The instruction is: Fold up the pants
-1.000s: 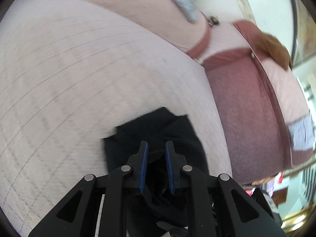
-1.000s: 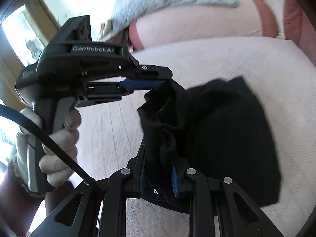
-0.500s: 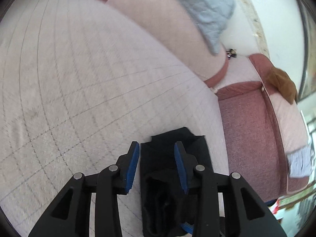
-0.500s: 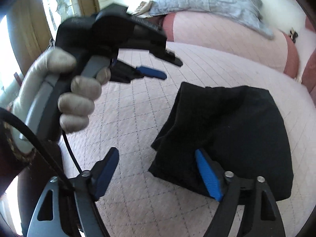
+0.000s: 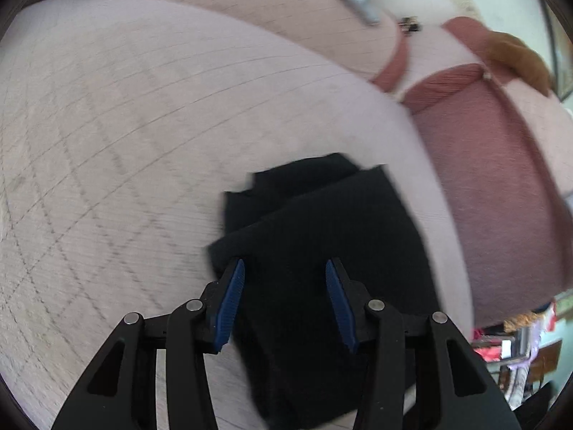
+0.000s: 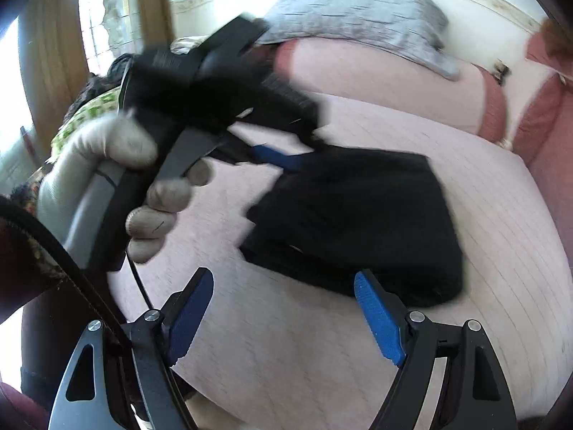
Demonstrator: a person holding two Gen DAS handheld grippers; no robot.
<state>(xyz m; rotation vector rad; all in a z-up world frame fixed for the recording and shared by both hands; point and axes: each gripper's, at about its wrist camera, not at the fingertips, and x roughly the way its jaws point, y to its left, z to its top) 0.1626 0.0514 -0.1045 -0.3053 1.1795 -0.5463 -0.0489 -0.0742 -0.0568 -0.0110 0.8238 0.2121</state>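
Black fabric pants (image 5: 322, 236), folded into a compact stack of layers, are laid flat on a pale pink quilted bed cover with a stitched diamond pattern (image 5: 143, 125). In the right wrist view the same pants (image 6: 361, 222) are seen as a roughly rectangular bundle near the right-hand part of the cover (image 6: 322, 358), with stepped layer edges visible along the side facing the left gripper.

The left gripper (image 5: 284, 272), fitted with blue ribbed pads on black fingers, is positioned directly over the near edge of the pants. Its jaws are spread apart and nothing is clamped between them; whether the pads touch the cloth cannot be determined. In the right wrist view the left gripper (image 6: 279, 156) is motion-blurred and is held by a hand in a light grey glove (image 6: 118, 179).

The right gripper (image 6: 284, 286) is likewise released, its jaws set wide, with one blue pad just beside the near edge of the bundle and the other over bare cover.

Beyond the cover, a pale pink bolster with dusty red ends (image 6: 376, 75) is located, and a grey-blue quilted pillow (image 6: 358, 18) is rested on it. A dusty red upholstered side panel (image 5: 494, 179) borders the cover.
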